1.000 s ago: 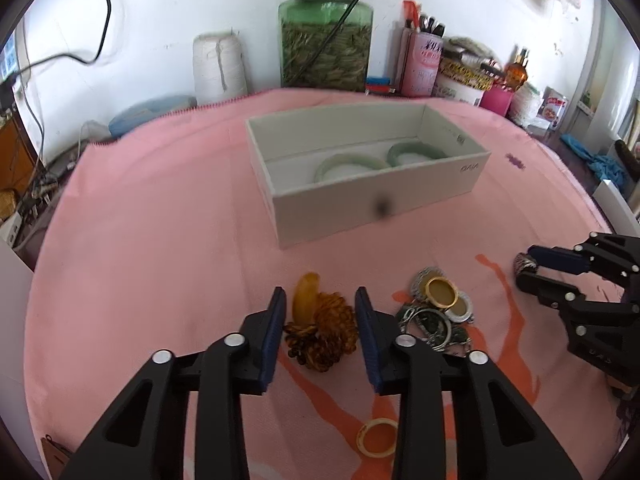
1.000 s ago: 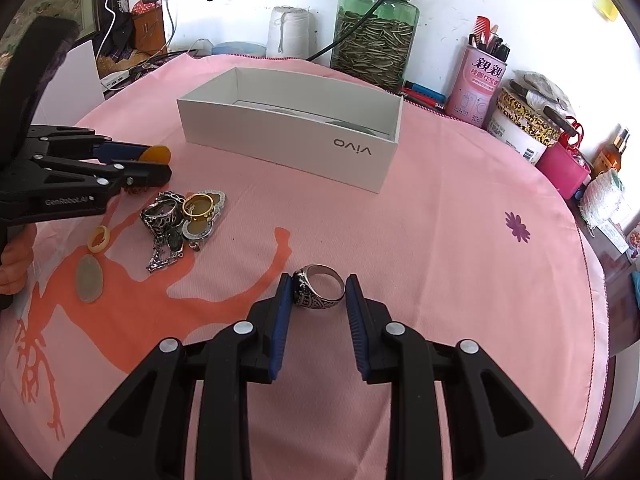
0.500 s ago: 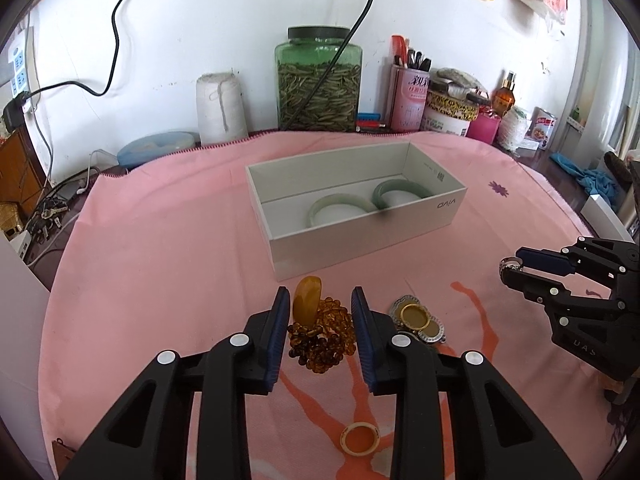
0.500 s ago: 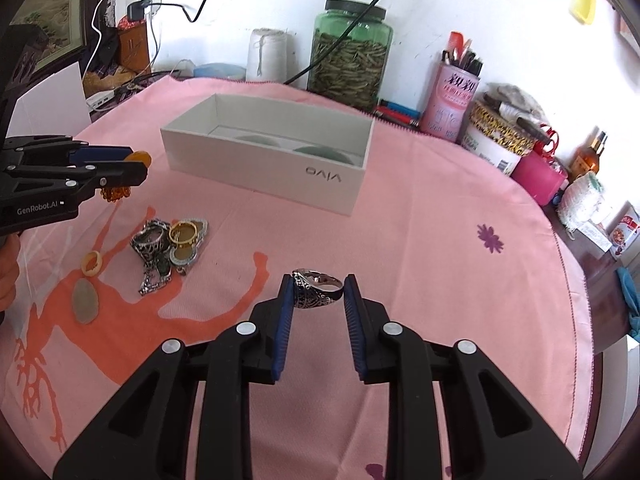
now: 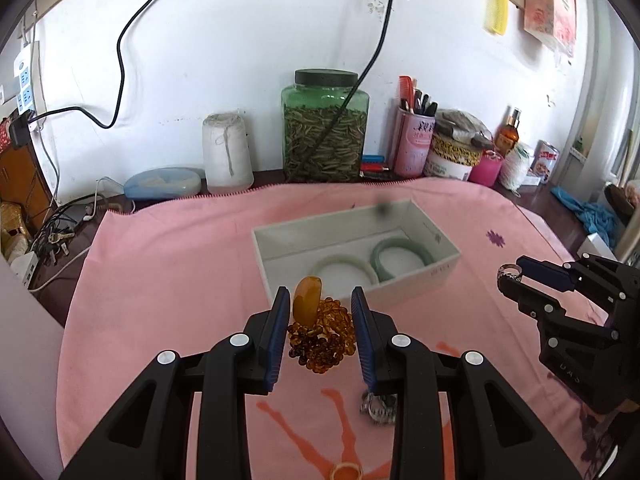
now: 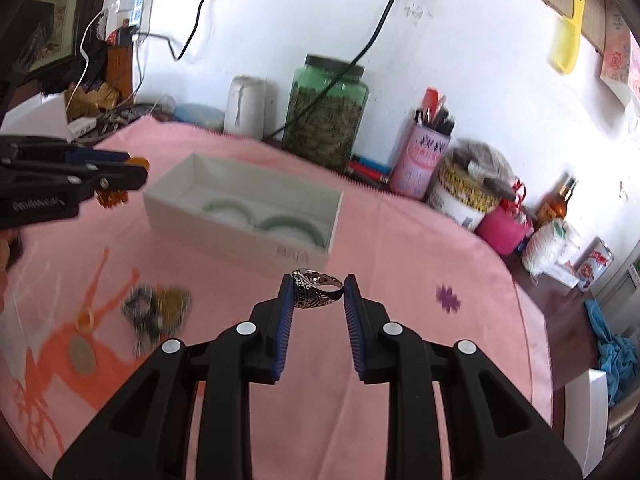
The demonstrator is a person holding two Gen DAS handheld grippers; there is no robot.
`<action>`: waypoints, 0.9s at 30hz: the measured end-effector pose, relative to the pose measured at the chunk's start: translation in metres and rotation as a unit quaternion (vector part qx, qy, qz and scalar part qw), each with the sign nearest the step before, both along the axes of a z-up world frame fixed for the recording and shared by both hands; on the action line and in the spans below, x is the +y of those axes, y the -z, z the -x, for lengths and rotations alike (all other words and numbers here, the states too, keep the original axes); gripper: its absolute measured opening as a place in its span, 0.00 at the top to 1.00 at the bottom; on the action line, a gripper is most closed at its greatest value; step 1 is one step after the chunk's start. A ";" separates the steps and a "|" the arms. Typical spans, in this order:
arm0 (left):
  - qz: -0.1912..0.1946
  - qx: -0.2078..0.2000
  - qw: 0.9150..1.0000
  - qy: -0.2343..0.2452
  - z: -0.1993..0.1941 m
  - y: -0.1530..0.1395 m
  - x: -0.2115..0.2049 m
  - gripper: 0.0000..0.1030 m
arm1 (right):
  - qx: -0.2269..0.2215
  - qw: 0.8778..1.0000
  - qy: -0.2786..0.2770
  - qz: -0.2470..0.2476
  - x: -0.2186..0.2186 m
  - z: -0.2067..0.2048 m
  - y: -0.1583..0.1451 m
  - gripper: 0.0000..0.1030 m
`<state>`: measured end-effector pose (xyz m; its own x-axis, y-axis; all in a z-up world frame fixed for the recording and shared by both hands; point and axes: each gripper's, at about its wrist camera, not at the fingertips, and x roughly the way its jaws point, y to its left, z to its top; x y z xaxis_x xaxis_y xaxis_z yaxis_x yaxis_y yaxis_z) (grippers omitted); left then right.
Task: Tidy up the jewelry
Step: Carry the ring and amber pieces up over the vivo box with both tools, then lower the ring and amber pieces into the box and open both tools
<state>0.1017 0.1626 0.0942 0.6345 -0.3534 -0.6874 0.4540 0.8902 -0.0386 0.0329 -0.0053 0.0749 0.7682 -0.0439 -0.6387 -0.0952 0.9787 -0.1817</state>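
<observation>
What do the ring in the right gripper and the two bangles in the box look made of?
Ring: silvery metal, apparently, with shiny highlights and dark engraved pattern.
Bangles: pale green, smooth, softly glossy and milky; jade-like stone, though glass or resin can't be excluded.

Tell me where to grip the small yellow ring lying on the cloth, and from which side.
Grip the yellow ring across its band, coming from above with one finger inside the hole and one outside. It lies flat on the pink cloth, so a side approach finds little to pinch. Both grippers are full now: the left gripper holds amber beads, the right gripper a silver ring.
</observation>
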 end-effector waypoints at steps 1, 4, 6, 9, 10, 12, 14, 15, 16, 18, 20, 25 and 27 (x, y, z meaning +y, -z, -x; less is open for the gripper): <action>0.000 0.000 1.000 -0.002 -0.005 -0.002 -0.002 0.69 | -0.006 1.000 0.001 0.002 0.001 -0.005 -0.004 0.76; 0.002 0.000 1.000 -0.009 -0.021 -0.004 -0.008 0.69 | -0.021 1.000 0.005 0.000 0.005 -0.019 -0.013 0.76; 0.002 0.000 1.000 -0.011 -0.031 -0.003 -0.012 0.69 | -0.031 0.999 0.005 0.003 0.011 -0.027 -0.017 0.76; -0.001 0.001 1.000 -0.013 -0.040 0.001 -0.017 0.69 | -0.034 0.999 -0.001 -0.002 0.019 -0.039 -0.017 0.77; -0.002 0.001 1.000 -0.014 -0.043 0.003 -0.018 0.69 | -0.034 0.999 -0.003 -0.003 0.021 -0.042 -0.016 0.77; -0.004 0.003 1.000 -0.015 -0.048 0.007 -0.019 0.69 | -0.038 0.999 -0.004 0.003 0.027 -0.048 -0.015 0.77; -0.008 0.004 1.000 -0.017 -0.052 0.012 -0.020 0.69 | -0.039 0.999 -0.006 0.006 0.030 -0.053 -0.013 0.76; -0.010 0.004 1.000 -0.018 -0.054 0.014 -0.020 0.69 | -0.038 0.999 -0.007 0.007 0.031 -0.056 -0.011 0.76; -0.012 0.005 1.000 -0.018 -0.056 0.017 -0.020 0.69 | -0.037 0.999 -0.007 0.008 0.032 -0.059 -0.009 0.76; -0.015 0.009 1.000 -0.017 -0.060 0.021 -0.021 0.69 | -0.031 0.999 -0.006 0.008 0.032 -0.066 -0.004 0.76; -0.018 0.012 1.000 -0.018 -0.064 0.025 -0.021 0.69 | -0.025 1.000 -0.007 0.007 0.032 -0.073 0.000 0.76; -0.022 0.023 0.999 -0.024 -0.071 0.034 -0.020 0.69 | -0.017 1.000 -0.011 0.003 0.034 -0.086 0.007 0.77; -0.025 0.024 0.999 -0.025 -0.072 0.036 -0.021 0.69 | -0.014 1.000 -0.015 0.003 0.034 -0.088 0.010 0.77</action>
